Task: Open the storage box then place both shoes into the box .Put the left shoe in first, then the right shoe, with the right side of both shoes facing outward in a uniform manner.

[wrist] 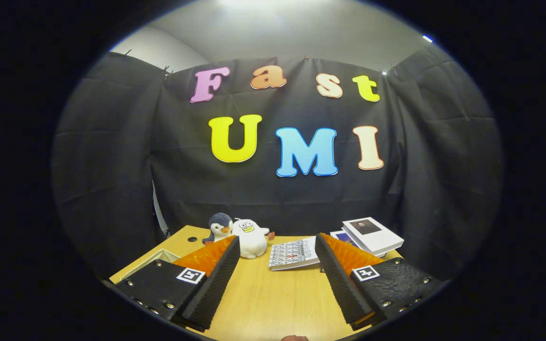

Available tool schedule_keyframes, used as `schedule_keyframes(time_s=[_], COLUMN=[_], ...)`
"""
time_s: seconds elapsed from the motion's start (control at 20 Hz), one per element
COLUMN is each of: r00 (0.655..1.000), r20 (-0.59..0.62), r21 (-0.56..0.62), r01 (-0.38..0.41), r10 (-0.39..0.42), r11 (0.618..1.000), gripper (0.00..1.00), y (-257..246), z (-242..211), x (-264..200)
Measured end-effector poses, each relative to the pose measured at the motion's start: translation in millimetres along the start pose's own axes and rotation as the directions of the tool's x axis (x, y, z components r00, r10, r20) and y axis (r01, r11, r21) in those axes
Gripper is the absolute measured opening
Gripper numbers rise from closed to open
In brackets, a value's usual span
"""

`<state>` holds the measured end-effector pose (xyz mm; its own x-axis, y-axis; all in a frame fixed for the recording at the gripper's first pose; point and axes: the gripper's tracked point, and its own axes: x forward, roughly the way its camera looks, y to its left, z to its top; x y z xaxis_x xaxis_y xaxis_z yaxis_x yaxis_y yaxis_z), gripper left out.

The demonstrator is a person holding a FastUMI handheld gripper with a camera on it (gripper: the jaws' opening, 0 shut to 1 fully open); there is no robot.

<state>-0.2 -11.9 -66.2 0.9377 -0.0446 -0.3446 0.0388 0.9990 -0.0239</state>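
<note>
Your gripper [277, 246] hangs level above the table [273, 303] with its jaws wide apart and nothing between them but bare wood. Take the open booklet [294, 253] as your landmark: it lies flat on the wood just beyond the fingertips, a little nearer the right finger than the left.

To the left of the booklet, just past the left fingertip, two soft toys stand upright and touching, a white duck [250, 237] next to the booklet and a penguin [220, 227] on the duck's far side. To the right of the booklet, behind the right finger, a small stack of books [372, 234] rests near the table's far right corner, partly hidden by that finger. Well left of the booklet, at the table's left edge beside the left finger's mount, a pale rim [161, 255] shows; you cannot tell what it belongs to.

As for the box and the two shoes, nothing you can see from this pose lets you place them, so you cannot judge which way they lie from the jaws, how the shoes' long axes run, or whether the box is open or closed. Whether the shoes are already stored or waiting cannot be settled either. The gripper looks out level over the table toward the black cloth wall [301, 199], so the wood close beneath it is hidden.
</note>
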Motion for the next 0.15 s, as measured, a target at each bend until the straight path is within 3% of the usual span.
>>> schedule_keyframes(time_s=[0.15], r00=[1.0], r20=[0.003], r21=[0.031], r01=[-0.006], r10=[0.006], r11=[0.999], gripper=[0.98], y=[-9.5], z=[-1.0], x=[1.3])
